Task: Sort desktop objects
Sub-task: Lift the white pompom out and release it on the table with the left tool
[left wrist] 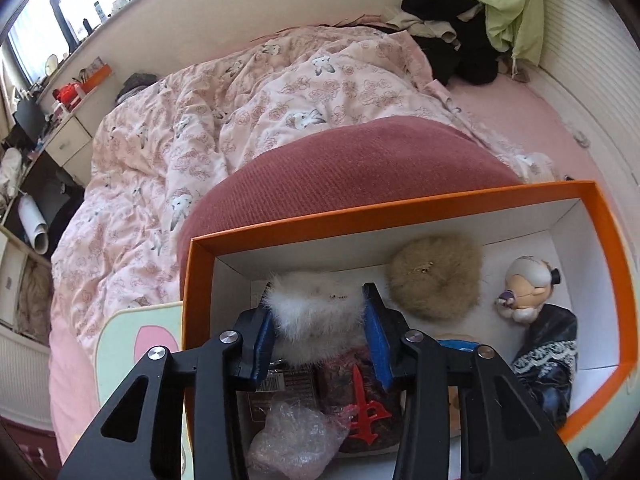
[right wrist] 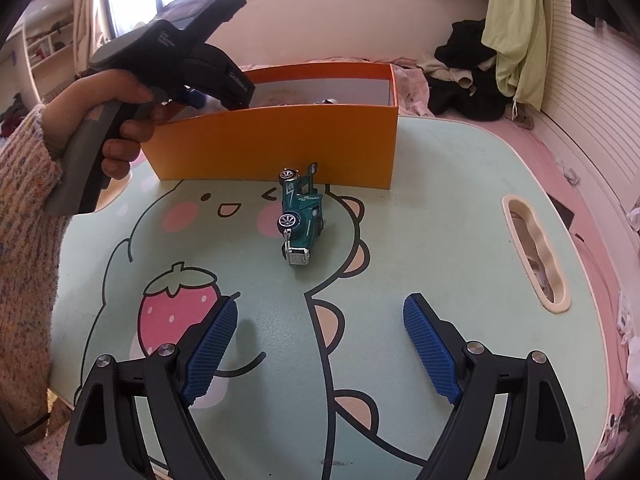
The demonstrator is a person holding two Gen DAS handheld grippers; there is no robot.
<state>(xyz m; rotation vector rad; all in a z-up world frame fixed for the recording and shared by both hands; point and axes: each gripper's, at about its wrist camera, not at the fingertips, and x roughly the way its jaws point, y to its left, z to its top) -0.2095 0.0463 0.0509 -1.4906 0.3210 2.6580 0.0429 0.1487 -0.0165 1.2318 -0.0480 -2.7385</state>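
- left gripper (left wrist: 320, 320) clenched on a white fluffy pompom (left wrist: 316, 316), blue pads pressed into the fur on both sides, held over the inside of the orange box (left wrist: 400, 210).
- inside the white-lined box: a tan fur pompom (left wrist: 434, 280) just right of the white one, a small figure with a pale round head (left wrist: 528, 288) near the right wall above a dark lace-trimmed cloth (left wrist: 548, 356).
- lower in the box, under the gripper: a red plastic ornament (left wrist: 366, 408) lying on a dark reddish packet (left wrist: 360, 384), with a crumpled clear plastic bag (left wrist: 296, 436) to its left.
- seen from the right wrist, a hand (right wrist: 116, 128) wrapped round the left gripper's grey handle, sleeve knitted and speckled, the gripper's tip dipped behind the box's near wall.
- right gripper (right wrist: 320, 344) released, jaws spread wide, nothing between them, hovering low over the tabletop (right wrist: 440, 240).
- green toy car (right wrist: 300, 220) tipped on its side on the tabletop, wheels turned left, chrome grille pointing toward the right gripper, tail just beside the box's near wall; long axis running from box to gripper, tilted slightly.
- car well ahead of the open jaws, roughly centred between them.
- tabletop pale green with a cartoon animal face and a pink strawberry (right wrist: 176, 312); a cut-out handle slot (right wrist: 536, 256) at its right edge.
- behind the box, a bed with a pink floral quilt (left wrist: 240, 120) and a dark red cushion (left wrist: 360, 172); heaped dark and lime-green clothes (left wrist: 480, 20) at the far corner.
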